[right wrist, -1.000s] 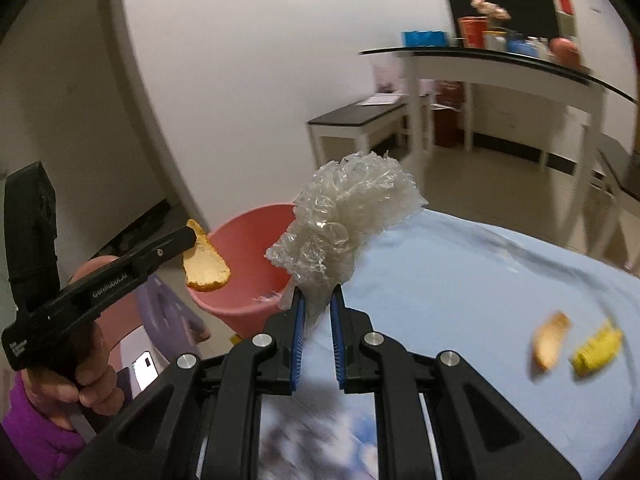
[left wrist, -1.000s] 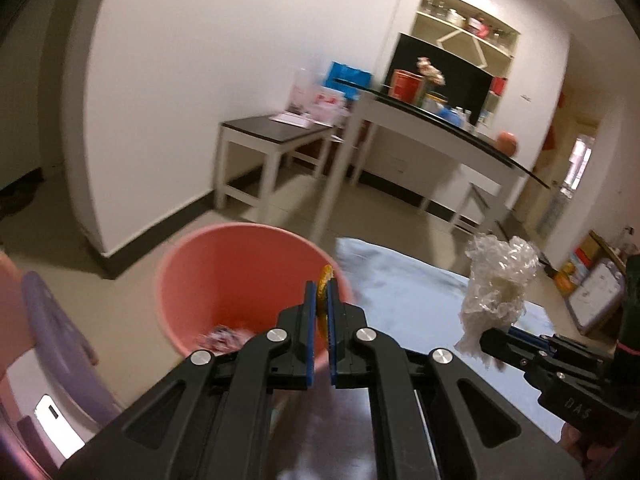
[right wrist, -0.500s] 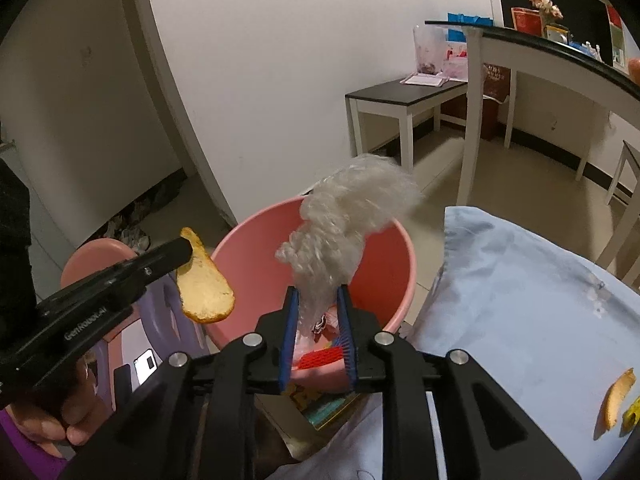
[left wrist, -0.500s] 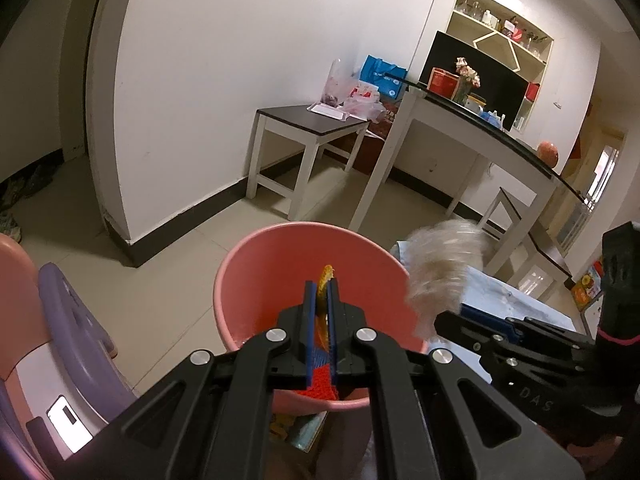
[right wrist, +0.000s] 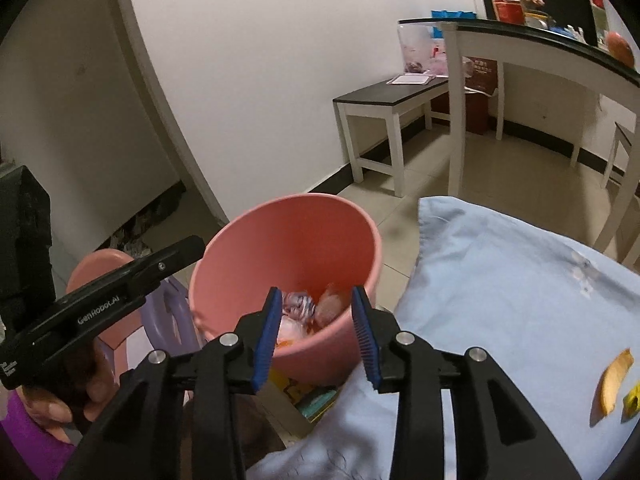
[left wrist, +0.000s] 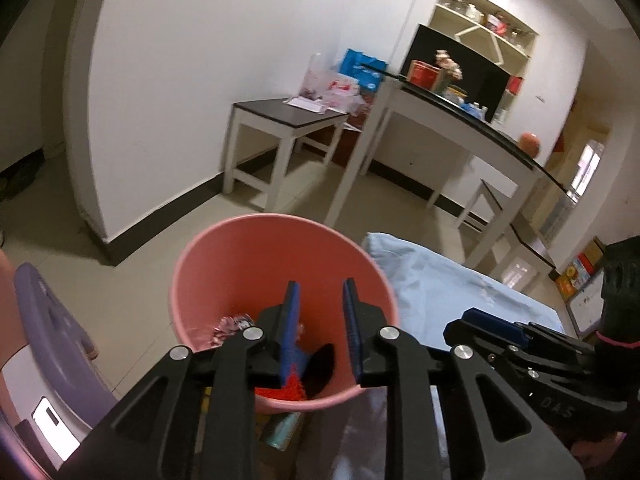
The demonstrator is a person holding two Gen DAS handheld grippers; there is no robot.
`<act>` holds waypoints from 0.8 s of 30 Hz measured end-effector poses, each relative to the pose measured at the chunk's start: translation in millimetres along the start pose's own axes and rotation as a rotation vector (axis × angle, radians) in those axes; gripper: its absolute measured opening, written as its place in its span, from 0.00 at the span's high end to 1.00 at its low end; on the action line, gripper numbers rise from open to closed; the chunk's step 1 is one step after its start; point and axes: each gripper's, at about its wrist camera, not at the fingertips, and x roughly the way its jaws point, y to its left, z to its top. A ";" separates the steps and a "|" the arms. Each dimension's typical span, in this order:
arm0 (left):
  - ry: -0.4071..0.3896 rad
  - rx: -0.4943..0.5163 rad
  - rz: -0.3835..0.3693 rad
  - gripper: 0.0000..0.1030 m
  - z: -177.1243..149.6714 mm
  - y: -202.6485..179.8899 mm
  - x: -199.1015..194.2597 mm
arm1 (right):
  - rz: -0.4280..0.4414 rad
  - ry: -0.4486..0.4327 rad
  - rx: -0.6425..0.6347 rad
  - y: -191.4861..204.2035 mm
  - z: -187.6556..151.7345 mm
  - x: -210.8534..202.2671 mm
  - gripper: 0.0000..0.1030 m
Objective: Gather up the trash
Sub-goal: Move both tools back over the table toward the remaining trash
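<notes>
left gripper [left wrist: 320, 300]: low centre of the left wrist view, over the mouth of the pink bin [left wrist: 276, 248]; its jaws have just been opening and stand spread with nothing between the blue pads.
right gripper [right wrist: 316, 312]: low centre of the right wrist view, over the same bin's near rim; its jaws have just been opening too, spread and empty.
bin contents: crumpled wrappers [right wrist: 298, 304] and clear plastic lie at the bottom; a red mesh piece [left wrist: 280, 392] shows in the left wrist view.
table: a pale blue cloth [right wrist: 500, 280] fills the right of both views, its corner just beside the bin.
left on the cloth: an orange peel [right wrist: 612, 380] and a yellow scrap [right wrist: 632, 402] at the far right edge of the right wrist view, well apart from the bin.
in the way: a purple and pink child's chair [left wrist: 52, 328] stands just left of the bin; books or boxes [right wrist: 304, 396] lie under the bin's near edge.
background: white side table [left wrist: 280, 120] and long desk [left wrist: 460, 112] against the wall, upper right.
</notes>
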 end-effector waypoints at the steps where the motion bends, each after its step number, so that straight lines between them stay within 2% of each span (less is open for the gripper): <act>1: 0.001 0.007 -0.008 0.79 -0.8 -5.5 -0.1 | -0.005 -0.007 0.004 -3.2 -1.9 -5.4 0.65; 7: 0.030 0.074 -0.082 0.79 -12.8 -49.9 7.7 | -0.058 -0.042 0.037 -31.6 -21.2 -42.6 0.59; 16: 0.078 0.166 -0.163 0.79 -33.6 -116.2 31.8 | -0.207 -0.047 0.088 -85.4 -63.8 -93.3 0.54; 24: 0.124 0.214 -0.325 0.79 -50.6 -161.6 49.4 | -0.350 -0.056 0.271 -166.0 -104.2 -139.3 0.54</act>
